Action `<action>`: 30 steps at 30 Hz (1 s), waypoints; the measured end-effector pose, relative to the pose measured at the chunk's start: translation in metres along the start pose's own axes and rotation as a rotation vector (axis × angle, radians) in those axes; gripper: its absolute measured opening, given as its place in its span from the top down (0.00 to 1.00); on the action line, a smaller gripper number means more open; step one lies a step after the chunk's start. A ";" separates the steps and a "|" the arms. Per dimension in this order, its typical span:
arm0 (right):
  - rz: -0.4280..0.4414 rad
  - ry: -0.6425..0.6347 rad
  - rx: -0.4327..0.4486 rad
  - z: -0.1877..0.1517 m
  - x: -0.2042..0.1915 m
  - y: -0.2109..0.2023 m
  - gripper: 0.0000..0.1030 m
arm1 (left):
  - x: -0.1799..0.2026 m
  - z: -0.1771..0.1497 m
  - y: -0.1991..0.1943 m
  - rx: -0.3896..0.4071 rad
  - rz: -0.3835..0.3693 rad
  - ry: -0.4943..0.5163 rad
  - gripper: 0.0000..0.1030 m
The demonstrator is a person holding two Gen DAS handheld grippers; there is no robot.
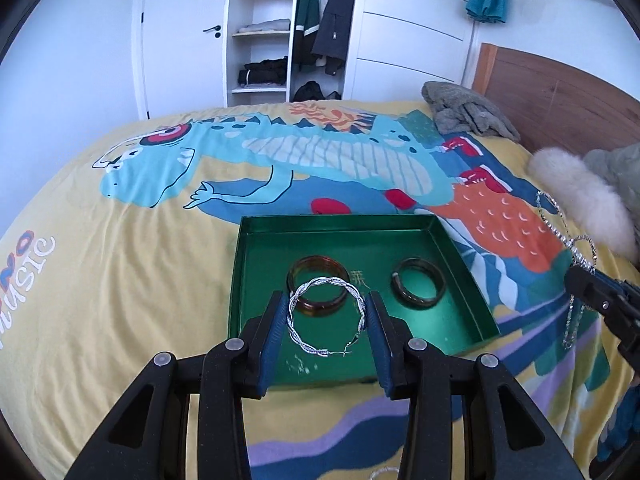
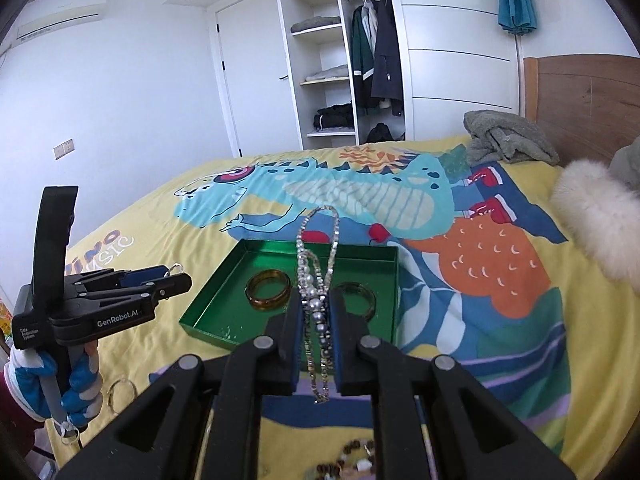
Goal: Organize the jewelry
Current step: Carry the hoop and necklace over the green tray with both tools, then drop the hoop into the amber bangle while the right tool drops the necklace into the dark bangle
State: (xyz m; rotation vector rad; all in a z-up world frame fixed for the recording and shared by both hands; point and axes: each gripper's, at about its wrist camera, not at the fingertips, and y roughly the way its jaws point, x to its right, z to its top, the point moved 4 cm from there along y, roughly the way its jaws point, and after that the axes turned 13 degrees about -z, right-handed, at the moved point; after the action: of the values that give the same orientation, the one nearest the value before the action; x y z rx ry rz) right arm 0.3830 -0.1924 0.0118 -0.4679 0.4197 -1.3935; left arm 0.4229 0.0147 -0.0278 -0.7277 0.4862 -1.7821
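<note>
A green tin tray (image 1: 256, 280) (image 2: 216, 280) lies on the bed with an amber bangle (image 1: 318, 290) (image 2: 269, 289) and a dark bangle (image 1: 419, 286) (image 2: 370, 300) in it. My left gripper (image 1: 326, 316) (image 2: 176, 272) is shut on a twisted silver hoop (image 1: 325, 314), held above the tray's near side. My right gripper (image 2: 316, 320) (image 1: 580, 276) is shut on a silver beaded necklace (image 2: 318, 256) (image 1: 560, 232), whose loops stick up and dangle beside the tray's right edge.
Beads (image 2: 348, 460) and a thin ring (image 2: 122, 394) lie on the yellow dinosaur bedspread (image 1: 120, 280) near the bed's front. A grey garment (image 1: 468, 110), a white fluffy cushion (image 1: 580, 196) and a wooden headboard (image 1: 568, 96) stand at the right. A gloved hand (image 2: 76, 380) holds the left gripper.
</note>
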 end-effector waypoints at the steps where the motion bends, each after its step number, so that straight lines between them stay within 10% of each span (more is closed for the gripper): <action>1: -0.003 0.005 -0.011 0.001 -0.002 0.017 0.89 | -0.006 0.005 0.014 -0.014 0.010 -0.007 0.61; 12: -0.019 0.042 -0.212 -0.018 -0.003 0.174 0.89 | -0.036 0.011 0.129 -0.147 0.060 -0.013 0.61; 30: -0.103 -0.048 -0.328 -0.040 -0.006 0.231 0.88 | -0.034 -0.003 0.170 -0.197 0.074 -0.009 0.61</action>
State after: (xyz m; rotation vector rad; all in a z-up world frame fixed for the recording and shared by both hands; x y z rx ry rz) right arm 0.5528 -0.1625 -0.1476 -0.7987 0.5951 -1.4146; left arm 0.5460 -0.0076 -0.1472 -0.8423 0.6814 -1.6764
